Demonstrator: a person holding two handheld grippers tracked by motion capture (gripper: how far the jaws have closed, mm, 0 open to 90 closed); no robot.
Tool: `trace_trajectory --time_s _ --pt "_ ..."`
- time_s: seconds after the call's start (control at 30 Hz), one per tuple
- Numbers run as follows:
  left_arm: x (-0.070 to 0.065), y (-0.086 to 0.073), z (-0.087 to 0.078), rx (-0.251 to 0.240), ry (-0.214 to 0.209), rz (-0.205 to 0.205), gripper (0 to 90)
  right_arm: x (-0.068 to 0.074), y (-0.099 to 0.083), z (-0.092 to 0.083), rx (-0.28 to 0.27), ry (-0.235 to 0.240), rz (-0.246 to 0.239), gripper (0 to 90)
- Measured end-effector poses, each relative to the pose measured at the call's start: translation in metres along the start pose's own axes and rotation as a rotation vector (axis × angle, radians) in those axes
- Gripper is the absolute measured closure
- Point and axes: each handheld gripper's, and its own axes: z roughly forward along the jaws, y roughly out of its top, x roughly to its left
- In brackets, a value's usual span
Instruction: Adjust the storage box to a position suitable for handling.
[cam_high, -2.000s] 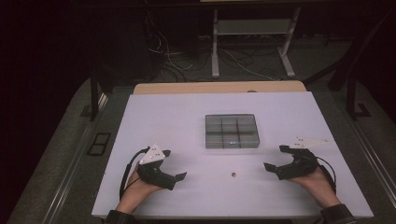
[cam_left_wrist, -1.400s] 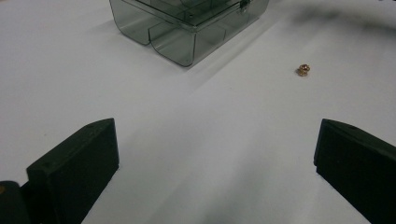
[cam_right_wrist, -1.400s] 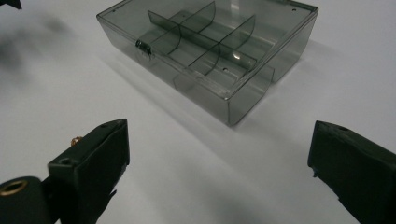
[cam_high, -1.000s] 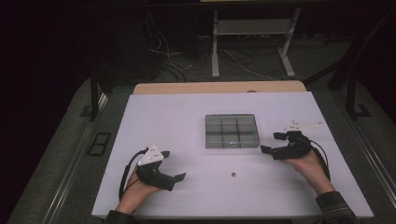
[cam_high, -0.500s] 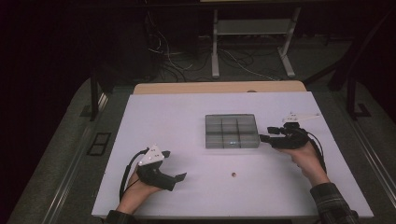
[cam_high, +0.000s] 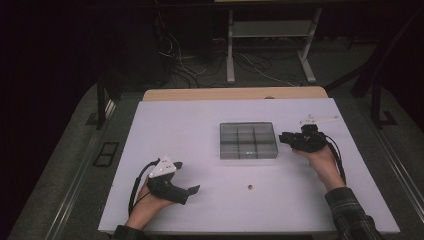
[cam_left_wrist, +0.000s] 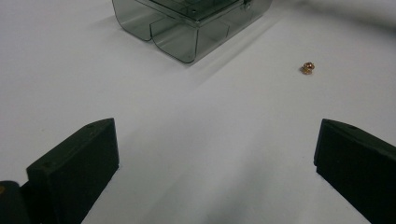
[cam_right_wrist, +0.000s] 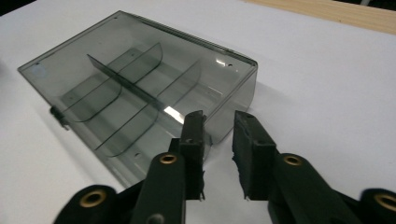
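A smoky clear compartment box (cam_high: 248, 140) lies shut on the white table (cam_high: 190, 125), right of centre. My right gripper (cam_high: 283, 137) lies level just off the box's right side, pointing at it. In the right gripper view its jaws have just been closing to a narrow gap (cam_right_wrist: 218, 126) with nothing between them, their tips right in front of the box (cam_right_wrist: 135, 88) wall. My left gripper (cam_high: 187, 176) rests at the front left, jaws wide open (cam_left_wrist: 215, 154) and empty. A small brass nut (cam_high: 249, 188) lies on the table ahead of it, also in the left gripper view (cam_left_wrist: 307, 68), near the box (cam_left_wrist: 191, 23).
A wooden strip (cam_high: 235, 93) runs along the table's far edge. Beyond it stand a metal stand (cam_high: 270, 30) and cables on the dark floor. Bare table top lies between the two grippers.
My right gripper has moved away from the front edge and left, up to the box's right side, and its jaws have narrowed. The left gripper has kept still.
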Motion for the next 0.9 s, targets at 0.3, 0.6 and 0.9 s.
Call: trace_trajectory --time_s 0.3,0.6,0.9 --pt "0.001 0.000 0.000 0.003 -0.004 -0.004 0.0 -0.009 0.000 0.010 0.017 -0.003 -0.002 89.3" --pt "0.001 0.000 0.000 -0.003 -0.002 -0.009 0.0 -0.015 -0.005 0.027 0.050 0.005 0.008 89.4" --pt "0.001 0.000 0.000 0.003 -0.006 -0.004 0.0 -0.014 -0.011 0.038 0.094 0.009 0.018 89.4"
